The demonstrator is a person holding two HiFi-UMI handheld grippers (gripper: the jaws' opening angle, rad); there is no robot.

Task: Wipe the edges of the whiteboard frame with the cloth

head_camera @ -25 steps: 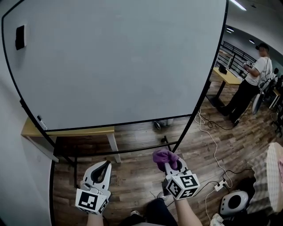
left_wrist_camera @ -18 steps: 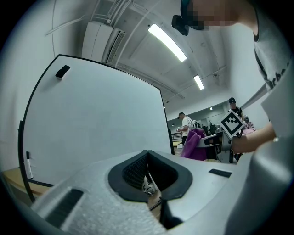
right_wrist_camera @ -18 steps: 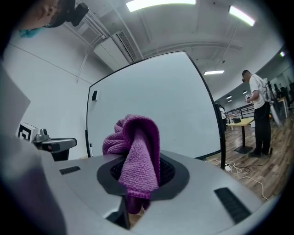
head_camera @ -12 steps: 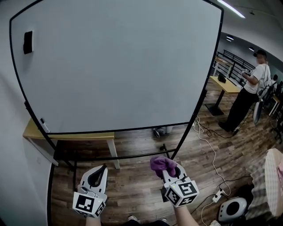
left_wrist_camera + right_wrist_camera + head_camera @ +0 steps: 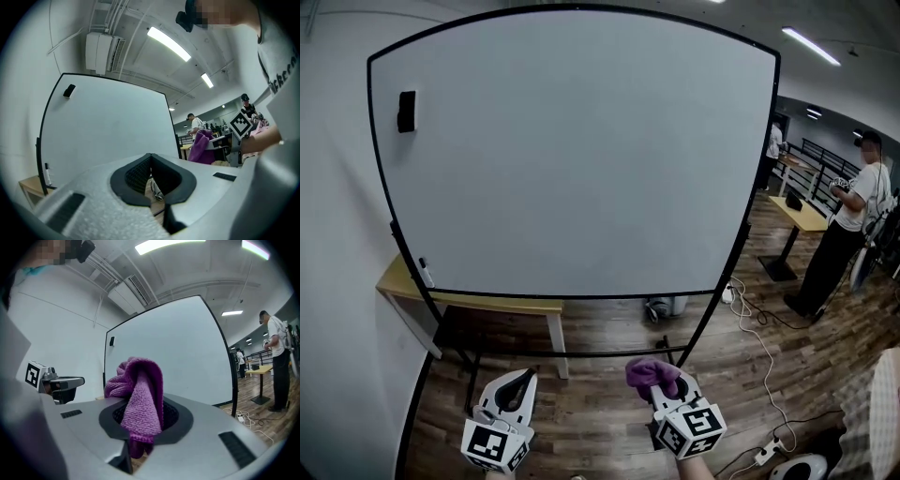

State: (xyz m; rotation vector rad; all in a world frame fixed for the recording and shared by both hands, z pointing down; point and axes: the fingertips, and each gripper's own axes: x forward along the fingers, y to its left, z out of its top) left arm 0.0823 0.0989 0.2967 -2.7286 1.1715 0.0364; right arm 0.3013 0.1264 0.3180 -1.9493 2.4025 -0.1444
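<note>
Two grippers: the right gripper (image 5: 143, 420) is clamped on the one purple cloth (image 5: 139, 392), which bunches above its pads; the left gripper (image 5: 151, 165) is closed on nothing. Both hang low before the single whiteboard (image 5: 581, 150), well apart from its black frame (image 5: 572, 296), so the cloth touches no edge. Since a second ago the head view has lifted: the frame's top edge now shows. Only the head view shows the table (image 5: 487, 305) under the board; only the left gripper view shows the air unit (image 5: 105, 51)
</note>
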